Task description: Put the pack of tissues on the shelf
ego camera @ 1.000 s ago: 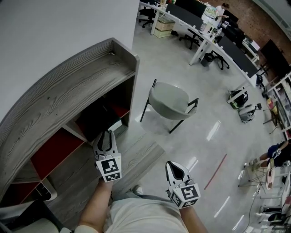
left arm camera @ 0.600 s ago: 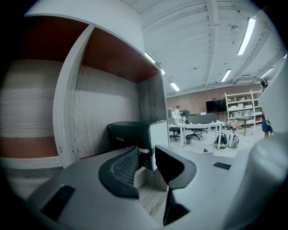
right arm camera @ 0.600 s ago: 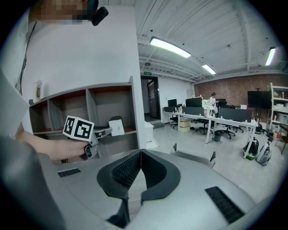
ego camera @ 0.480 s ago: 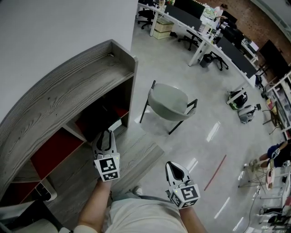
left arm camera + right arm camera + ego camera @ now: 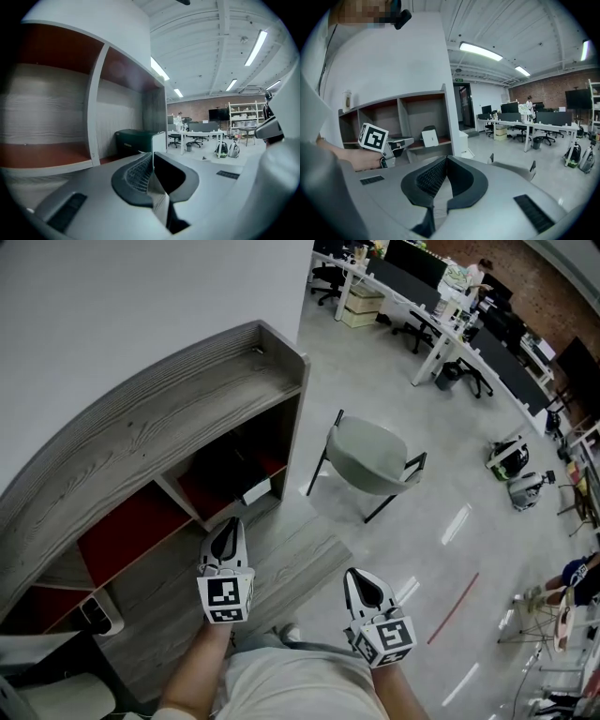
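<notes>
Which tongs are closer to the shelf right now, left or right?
Left. The left tongs sit just in front of the shelf, pointing into it. The right tongs are further out, on the side toward the chair.

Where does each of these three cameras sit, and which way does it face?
Head view: on the person's head, looking steeply down at shelf and chair; shows forearms, left gripper, right gripper.
Left gripper view: on the left gripper, looking along its shut fingers into the shelf.
Right gripper view: on the right gripper, facing shelf and office desks; shows its fingers, the left hand.
Shared: head and right gripper views both show the left gripper.
</notes>
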A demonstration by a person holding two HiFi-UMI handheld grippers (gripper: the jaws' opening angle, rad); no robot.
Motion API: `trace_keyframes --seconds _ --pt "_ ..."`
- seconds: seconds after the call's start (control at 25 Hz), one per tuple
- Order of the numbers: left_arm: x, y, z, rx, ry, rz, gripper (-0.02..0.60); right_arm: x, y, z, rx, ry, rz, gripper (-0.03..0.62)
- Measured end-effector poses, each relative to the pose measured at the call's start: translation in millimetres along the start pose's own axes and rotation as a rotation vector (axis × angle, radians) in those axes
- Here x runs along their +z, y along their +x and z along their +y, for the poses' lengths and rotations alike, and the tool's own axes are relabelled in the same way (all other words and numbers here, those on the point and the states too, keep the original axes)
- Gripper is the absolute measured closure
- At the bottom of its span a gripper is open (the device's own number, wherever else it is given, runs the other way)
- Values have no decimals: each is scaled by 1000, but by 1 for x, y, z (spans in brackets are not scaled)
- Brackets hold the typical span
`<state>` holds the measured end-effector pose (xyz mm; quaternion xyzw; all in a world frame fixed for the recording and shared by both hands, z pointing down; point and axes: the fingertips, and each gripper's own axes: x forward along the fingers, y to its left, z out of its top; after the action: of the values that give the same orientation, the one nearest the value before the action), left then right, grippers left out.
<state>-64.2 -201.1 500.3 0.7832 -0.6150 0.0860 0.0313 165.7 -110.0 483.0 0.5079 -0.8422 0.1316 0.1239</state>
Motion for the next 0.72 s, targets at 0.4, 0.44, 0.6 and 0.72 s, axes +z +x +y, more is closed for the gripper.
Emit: trace_keyframes --seconds 0.4,0.44,0.6,0.72 --pt "15 -57 -11 -129 -30 9 566 17 16 35 131 -14 -40 566" --pt "16 -63 -12 -139 -33 11 566 19 17 39 144 -15 -42 566" --pt "20 -87 -20 -206 -63 2 566 21 21 53 191 -22 -48 566" --pt "21 -105 -24 -236 -45 -1 566 23 25 63 222 -25 -53 566"
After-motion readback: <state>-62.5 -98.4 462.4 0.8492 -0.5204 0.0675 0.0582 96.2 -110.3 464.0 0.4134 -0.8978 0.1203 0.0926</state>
